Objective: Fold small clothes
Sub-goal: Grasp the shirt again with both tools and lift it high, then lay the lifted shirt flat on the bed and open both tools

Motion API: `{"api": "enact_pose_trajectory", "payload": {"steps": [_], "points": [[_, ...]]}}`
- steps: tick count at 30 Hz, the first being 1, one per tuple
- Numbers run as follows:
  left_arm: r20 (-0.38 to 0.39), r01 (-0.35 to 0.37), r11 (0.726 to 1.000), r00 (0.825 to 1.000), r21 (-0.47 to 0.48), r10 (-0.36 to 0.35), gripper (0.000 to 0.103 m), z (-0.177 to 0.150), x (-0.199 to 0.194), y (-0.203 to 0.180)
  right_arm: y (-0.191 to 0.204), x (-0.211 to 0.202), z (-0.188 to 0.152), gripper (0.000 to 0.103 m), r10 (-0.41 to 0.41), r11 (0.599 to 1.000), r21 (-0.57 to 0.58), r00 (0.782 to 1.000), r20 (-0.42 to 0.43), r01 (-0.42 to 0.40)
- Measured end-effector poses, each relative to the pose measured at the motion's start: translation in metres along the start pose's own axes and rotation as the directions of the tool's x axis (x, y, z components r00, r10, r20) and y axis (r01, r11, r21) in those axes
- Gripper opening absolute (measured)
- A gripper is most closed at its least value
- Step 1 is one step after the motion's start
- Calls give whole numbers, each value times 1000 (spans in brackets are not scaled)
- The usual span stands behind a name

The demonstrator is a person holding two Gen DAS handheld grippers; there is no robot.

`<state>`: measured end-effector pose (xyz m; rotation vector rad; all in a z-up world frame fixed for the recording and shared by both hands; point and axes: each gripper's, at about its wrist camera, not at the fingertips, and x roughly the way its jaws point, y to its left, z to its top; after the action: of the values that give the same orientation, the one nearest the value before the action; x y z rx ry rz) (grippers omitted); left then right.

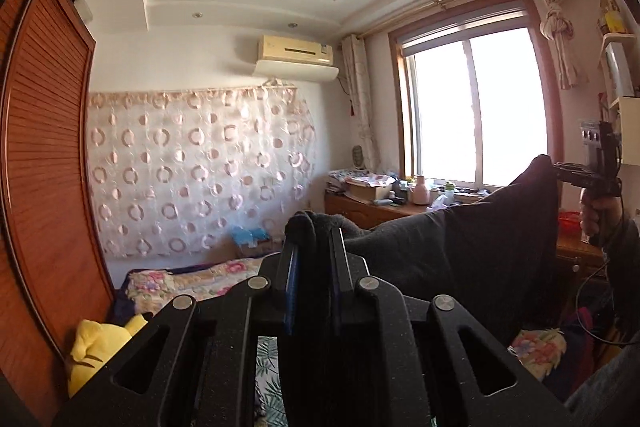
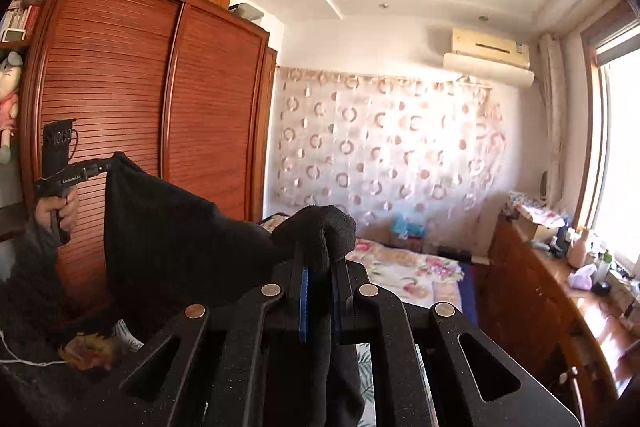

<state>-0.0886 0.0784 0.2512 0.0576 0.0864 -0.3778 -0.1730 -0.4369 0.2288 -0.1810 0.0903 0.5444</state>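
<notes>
A dark, black-grey fleece garment [image 1: 460,251] is stretched in the air between my two grippers, high above the bed. My left gripper [image 1: 314,233] is shut on one bunched corner of it. In the left wrist view the cloth runs right to my right gripper [image 1: 560,169], held by a hand at the far right. My right gripper [image 2: 320,247] is shut on the other bunched corner of the garment [image 2: 168,227]. In the right wrist view my left gripper [image 2: 108,165] pinches the far corner at the left, in front of the wardrobe. The garment's lower part hangs out of sight.
A bed with a floral quilt [image 2: 404,267] lies below. A brown louvred wardrobe [image 2: 160,107] stands on the left side. A wooden cabinet [image 2: 532,291] cluttered with bottles runs under the bright window [image 1: 472,107]. A yellow plush toy [image 1: 96,347] sits by the bed.
</notes>
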Motion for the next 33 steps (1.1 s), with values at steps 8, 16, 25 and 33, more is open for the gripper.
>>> {"api": "enact_pose_trajectory", "payload": {"steps": [8, 16, 25, 33], "points": [[-104, -82, 997, 991, -6, 81, 14, -41, 90, 23, -3, 94, -27, 8, -92, 996, -16, 984, -154, 91], [-370, -196, 980, 908, 39, 196, 14, -156, 271, 61, -39, 267, -130, 8, -136, 987, 20, 902, -410, 159], [-510, -216, 974, 831, 70, 221, 14, -216, 380, 67, -55, 390, -177, 8, -160, 978, 32, 838, -522, 206], [-557, -213, 974, 801, 79, 220, 15, -230, 416, 76, -99, 423, -165, 8, -110, 972, 109, 811, -574, 209]]}}
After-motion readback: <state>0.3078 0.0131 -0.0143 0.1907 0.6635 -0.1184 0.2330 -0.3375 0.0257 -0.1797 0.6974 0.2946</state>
